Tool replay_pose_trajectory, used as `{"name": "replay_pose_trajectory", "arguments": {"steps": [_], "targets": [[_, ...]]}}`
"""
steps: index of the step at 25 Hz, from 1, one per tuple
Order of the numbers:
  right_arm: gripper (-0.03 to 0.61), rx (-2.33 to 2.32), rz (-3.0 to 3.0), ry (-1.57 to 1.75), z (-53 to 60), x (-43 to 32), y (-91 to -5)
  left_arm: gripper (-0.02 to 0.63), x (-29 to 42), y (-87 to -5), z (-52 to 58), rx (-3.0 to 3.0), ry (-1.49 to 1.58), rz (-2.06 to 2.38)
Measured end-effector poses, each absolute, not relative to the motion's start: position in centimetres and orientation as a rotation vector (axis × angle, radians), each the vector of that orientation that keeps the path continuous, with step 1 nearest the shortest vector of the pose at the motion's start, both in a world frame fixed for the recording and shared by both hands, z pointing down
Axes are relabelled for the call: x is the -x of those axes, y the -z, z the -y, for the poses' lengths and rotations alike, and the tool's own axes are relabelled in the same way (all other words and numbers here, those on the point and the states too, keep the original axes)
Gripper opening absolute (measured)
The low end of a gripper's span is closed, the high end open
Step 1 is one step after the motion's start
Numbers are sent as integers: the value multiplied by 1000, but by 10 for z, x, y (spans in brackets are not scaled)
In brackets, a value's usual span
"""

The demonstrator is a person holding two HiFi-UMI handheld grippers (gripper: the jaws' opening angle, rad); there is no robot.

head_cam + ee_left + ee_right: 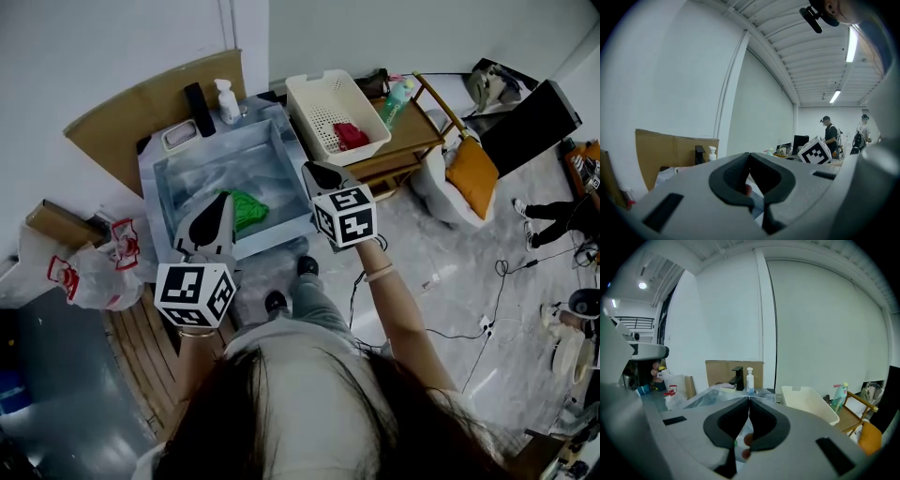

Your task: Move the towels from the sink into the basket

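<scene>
One green towel lies crumpled in the sink, near its front wall and toward the middle. A red towel already lies in the white basket, which stands just right of the sink on a low wooden stand.

From the head view I see my left gripper held over the sink's front edge, its tip just beside the green towel on the towel's left. Its forearm reaches straight ahead from the body and it points roughly level. In the left gripper view the two dark pads meet at the tip with nothing between them, so it is clenched and empty.

My right gripper hangs at the sink's right front corner, between sink and basket, with the arm stretched forward and the nose tipped a little down. Its own view shows the pads pressed together, gripping nothing.

Behind the sink stand a black tap and a soap bottle, with a cardboard sheet against the wall.
</scene>
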State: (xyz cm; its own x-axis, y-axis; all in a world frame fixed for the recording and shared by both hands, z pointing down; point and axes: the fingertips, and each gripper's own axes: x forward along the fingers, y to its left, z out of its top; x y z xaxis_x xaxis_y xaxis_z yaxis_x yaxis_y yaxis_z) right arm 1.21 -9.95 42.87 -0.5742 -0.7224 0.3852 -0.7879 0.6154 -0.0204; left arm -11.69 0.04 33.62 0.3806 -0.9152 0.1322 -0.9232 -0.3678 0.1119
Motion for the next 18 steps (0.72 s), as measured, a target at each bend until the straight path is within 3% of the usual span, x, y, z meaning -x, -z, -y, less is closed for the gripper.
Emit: {"name": "replay_pose_trajectory", "arguments": {"steps": [18], "targets": [[28, -948, 2570, -262, 92, 31, -436, 8, 144, -335, 9, -2303, -39, 1836]]}}
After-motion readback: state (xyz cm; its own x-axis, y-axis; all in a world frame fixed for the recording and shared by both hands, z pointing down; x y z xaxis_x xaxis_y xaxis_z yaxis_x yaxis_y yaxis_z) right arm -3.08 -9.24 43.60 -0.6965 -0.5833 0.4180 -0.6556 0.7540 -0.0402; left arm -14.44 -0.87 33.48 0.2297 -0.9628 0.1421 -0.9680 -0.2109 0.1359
